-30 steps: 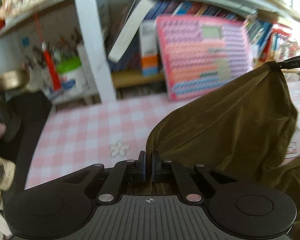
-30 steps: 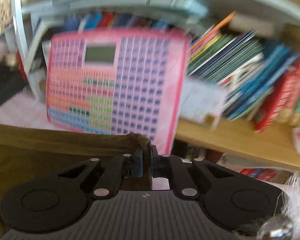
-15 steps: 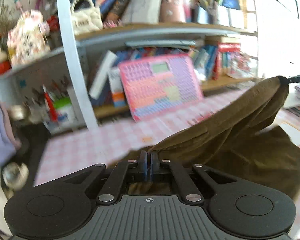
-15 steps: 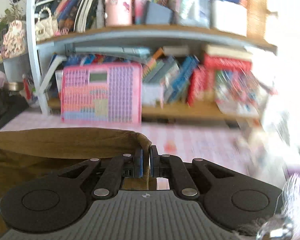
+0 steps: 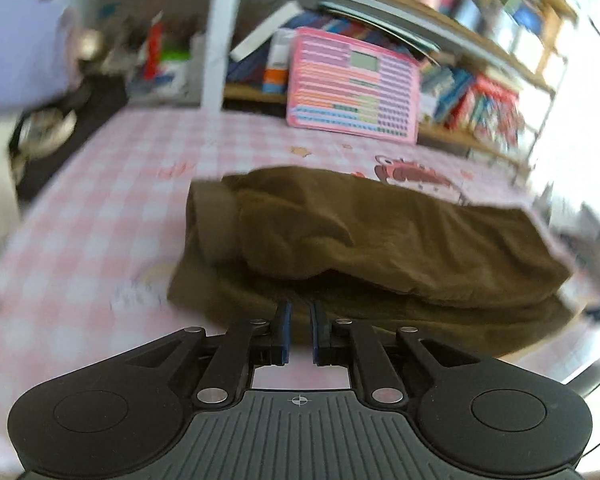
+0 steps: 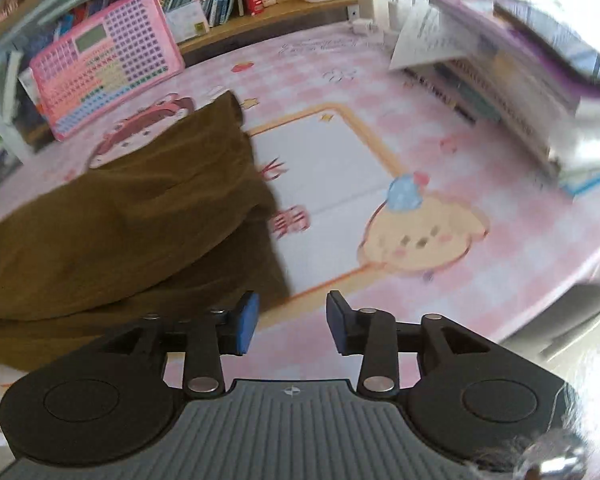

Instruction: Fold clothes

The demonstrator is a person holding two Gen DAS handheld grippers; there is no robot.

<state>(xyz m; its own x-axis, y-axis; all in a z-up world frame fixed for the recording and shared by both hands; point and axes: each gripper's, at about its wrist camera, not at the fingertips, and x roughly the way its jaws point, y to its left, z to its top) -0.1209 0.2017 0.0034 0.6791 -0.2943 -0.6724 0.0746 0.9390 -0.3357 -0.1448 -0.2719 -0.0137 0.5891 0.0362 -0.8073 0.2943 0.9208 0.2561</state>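
Observation:
An olive-brown garment (image 5: 364, 240) lies folded over itself on the pink checked tablecloth (image 5: 112, 208). My left gripper (image 5: 299, 330) hovers at the garment's near edge. Its jaws are opening by a narrow gap, and nothing is pinched between them. In the right wrist view the same garment (image 6: 132, 220) fills the left half. My right gripper (image 6: 292, 322) is just off the garment's near right corner, above the tablecloth (image 6: 500, 248). Its jaws are opening wide with nothing between them.
A pink keyboard toy (image 5: 352, 88) leans against the bookshelf (image 5: 480, 92) at the table's back. A stack of books and papers (image 6: 508, 68) sits at the table's right side. A person's sleeve (image 5: 16, 48) shows at the far left.
Both grippers held the garment up by its edge. They have since swung down, let go and parted their jaws, and the garment now lies folded on the table.

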